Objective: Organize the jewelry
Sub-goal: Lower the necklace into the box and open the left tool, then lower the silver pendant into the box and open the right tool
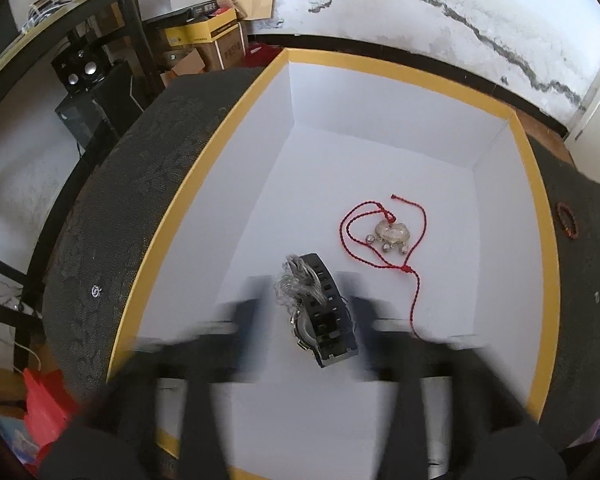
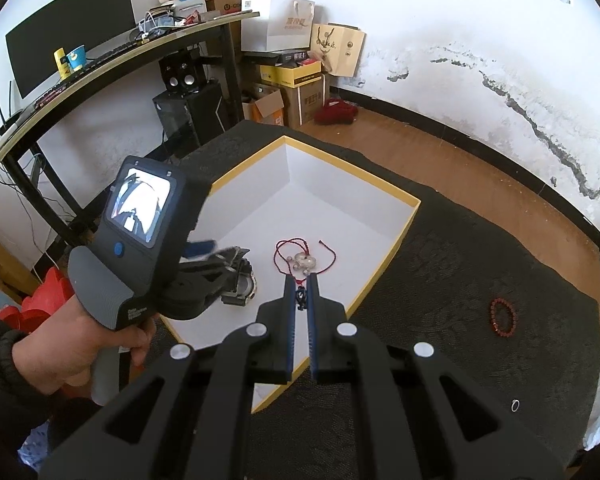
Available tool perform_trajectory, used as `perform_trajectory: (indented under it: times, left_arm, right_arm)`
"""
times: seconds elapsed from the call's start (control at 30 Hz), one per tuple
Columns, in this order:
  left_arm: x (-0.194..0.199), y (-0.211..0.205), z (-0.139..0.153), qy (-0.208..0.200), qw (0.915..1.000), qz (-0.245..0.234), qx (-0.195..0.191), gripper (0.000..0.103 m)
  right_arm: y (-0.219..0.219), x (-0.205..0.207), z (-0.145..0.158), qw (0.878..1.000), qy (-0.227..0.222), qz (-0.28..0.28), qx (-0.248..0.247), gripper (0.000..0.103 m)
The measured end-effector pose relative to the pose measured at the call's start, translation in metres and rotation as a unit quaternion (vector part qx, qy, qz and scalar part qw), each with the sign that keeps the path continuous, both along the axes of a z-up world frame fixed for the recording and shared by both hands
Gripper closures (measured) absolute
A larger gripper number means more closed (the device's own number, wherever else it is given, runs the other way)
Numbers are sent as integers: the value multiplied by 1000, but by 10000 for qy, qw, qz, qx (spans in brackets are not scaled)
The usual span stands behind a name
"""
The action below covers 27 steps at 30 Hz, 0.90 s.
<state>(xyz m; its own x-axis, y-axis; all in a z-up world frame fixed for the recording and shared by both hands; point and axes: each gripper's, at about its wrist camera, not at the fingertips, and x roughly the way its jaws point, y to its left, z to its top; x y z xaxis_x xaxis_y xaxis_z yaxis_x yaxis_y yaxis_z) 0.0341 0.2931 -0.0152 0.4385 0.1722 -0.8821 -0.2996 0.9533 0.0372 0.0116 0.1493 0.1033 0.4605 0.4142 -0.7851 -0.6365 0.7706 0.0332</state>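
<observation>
A yellow-rimmed white box (image 1: 204, 184) sits on the dark table; it also shows in the right wrist view (image 2: 396, 252). Inside lie a black wristwatch (image 1: 322, 316) and a red-cord necklace with a silver pendant (image 1: 392, 234). My left gripper (image 1: 306, 304) is open, blurred, its fingers either side of the watch. In the right wrist view the left gripper (image 2: 216, 252) hangs over the watch (image 2: 240, 284). My right gripper (image 2: 301, 280) is shut on a small dark beaded piece (image 2: 301, 299) above the box, near the necklace (image 2: 306, 260).
A red bead bracelet (image 2: 503, 317) and a small ring (image 2: 515, 405) lie on the dark patterned cloth right of the box. A small stud (image 1: 95, 290) lies left of the box. A desk, speakers and cardboard boxes stand behind.
</observation>
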Motion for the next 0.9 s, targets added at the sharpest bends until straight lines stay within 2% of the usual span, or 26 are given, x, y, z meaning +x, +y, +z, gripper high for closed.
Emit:
perform_trajectory:
  times: [0.03,0.13,0.3,0.47,0.8,0.9]
  left_arm:
    - [-3,0,4,-90,9999,74,90,12]
    - [-6,-1,12,-195,9996,21,205,12]
    - [-17,4,22,-271,9996,88,-24,12]
    - [-37,2,32,-479,9986,176,-152,12]
    - [-61,4,16,-612,9970,445,-182,12]
    - [-62,4,14,-642,9971,413,-36,12]
  right_arm:
    - [1,0,1,10000,-10,0,-6,97]
    - [4,-3,2,10000,-37,2,-36,97]
    - [10,-4,5,10000,-65,23,-58,97]
    - [24,1,-4,9999,21,101,-134,97]
    - [72,41,-57,9980,452,188,-412,97]
    - [82,56,-74,9968,600,181,-490,97]
